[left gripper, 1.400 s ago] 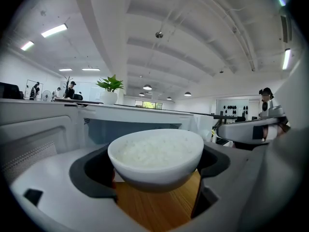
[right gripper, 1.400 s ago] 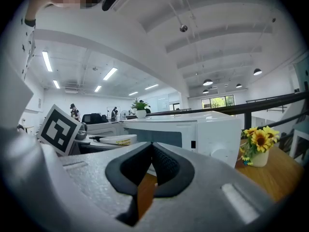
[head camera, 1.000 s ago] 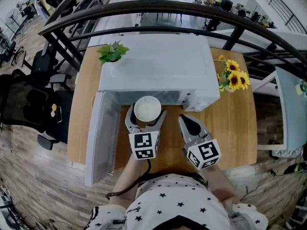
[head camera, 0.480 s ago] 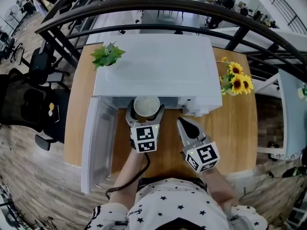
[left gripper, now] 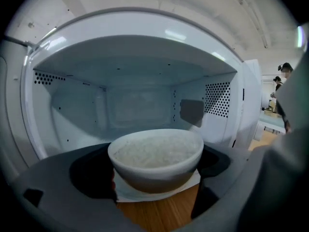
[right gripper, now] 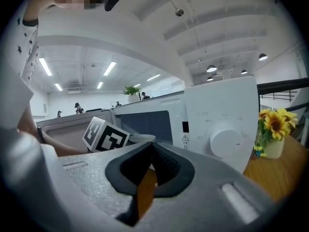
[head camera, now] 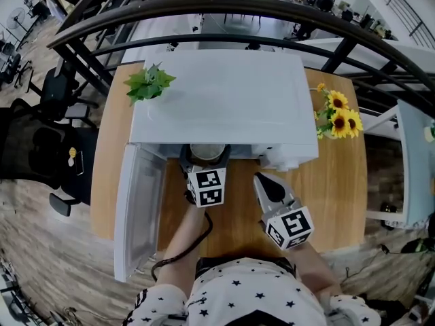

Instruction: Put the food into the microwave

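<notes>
A white bowl of rice rests on a white paper between the jaws of my left gripper, which is shut on it. The bowl hangs at the mouth of the open white microwave, just above the wooden table. From the head view only the bowl's near rim shows under the microwave's top, with my left gripper behind it. My right gripper hovers in front of the control panel, shut and holding nothing. The right gripper view has its tips touching, and the microwave's knob beyond.
The microwave door stands swung open to the left. A small green plant sits at the microwave's back left and a vase of sunflowers at its right. Bare wooden table lies right of my right gripper.
My left gripper has carried the bowl forward to the microwave's opening, so the top now hides most of it. My right gripper has hardly moved.
</notes>
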Motion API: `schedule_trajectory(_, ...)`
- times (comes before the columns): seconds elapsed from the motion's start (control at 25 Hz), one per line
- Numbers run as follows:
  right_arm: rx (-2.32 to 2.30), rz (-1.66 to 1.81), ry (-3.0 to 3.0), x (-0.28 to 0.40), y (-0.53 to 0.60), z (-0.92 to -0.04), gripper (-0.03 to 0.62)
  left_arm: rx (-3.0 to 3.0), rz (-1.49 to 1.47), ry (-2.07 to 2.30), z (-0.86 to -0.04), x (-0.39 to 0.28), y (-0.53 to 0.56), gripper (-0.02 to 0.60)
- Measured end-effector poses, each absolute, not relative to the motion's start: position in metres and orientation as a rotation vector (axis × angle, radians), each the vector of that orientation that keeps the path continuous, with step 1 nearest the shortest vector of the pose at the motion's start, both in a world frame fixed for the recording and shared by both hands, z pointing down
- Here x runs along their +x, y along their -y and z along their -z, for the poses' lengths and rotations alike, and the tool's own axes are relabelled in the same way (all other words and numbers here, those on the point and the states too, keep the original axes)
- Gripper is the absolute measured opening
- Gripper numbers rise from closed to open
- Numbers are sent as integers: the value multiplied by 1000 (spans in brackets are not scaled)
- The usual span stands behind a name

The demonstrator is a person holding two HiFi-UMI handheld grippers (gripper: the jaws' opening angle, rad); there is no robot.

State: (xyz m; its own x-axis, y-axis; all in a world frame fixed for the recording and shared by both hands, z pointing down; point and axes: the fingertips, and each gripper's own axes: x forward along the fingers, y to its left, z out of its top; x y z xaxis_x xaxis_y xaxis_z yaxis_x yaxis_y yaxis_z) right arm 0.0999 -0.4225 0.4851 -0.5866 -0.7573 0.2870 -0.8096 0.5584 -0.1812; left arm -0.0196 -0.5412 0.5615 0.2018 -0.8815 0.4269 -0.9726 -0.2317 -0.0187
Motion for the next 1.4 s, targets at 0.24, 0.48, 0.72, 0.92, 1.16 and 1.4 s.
schedule_trajectory(0.24, 1321, -475, 2597, 101, 422, -495, 5, 2218, -552, 1761, -573, -18, 557, 489)
schedule_trajectory(0.48, 1313, -495, 2596, 101, 424, -501, 6, 2194, -589, 1762, -583, -20, 566, 489)
schedule_trajectory(0.72, 1302, -498, 2603, 100, 427, -502, 5, 2159, -608, 1776, -587, -26, 575, 489)
schedule_trajectory(0.92, 1308, -499, 2606, 99, 430, -501, 6, 2141, -660, 1788, -591, -29, 578, 489)
schedule_trajectory(1.16, 1334, -502, 2603, 99, 427, -500, 6, 2142, -668, 1788, -593, -28, 578, 489)
schedule_trajectory(1.4, 1350, -495, 2602, 97, 416, -498, 6, 2153, -616, 1767, -589, -29, 575, 489)
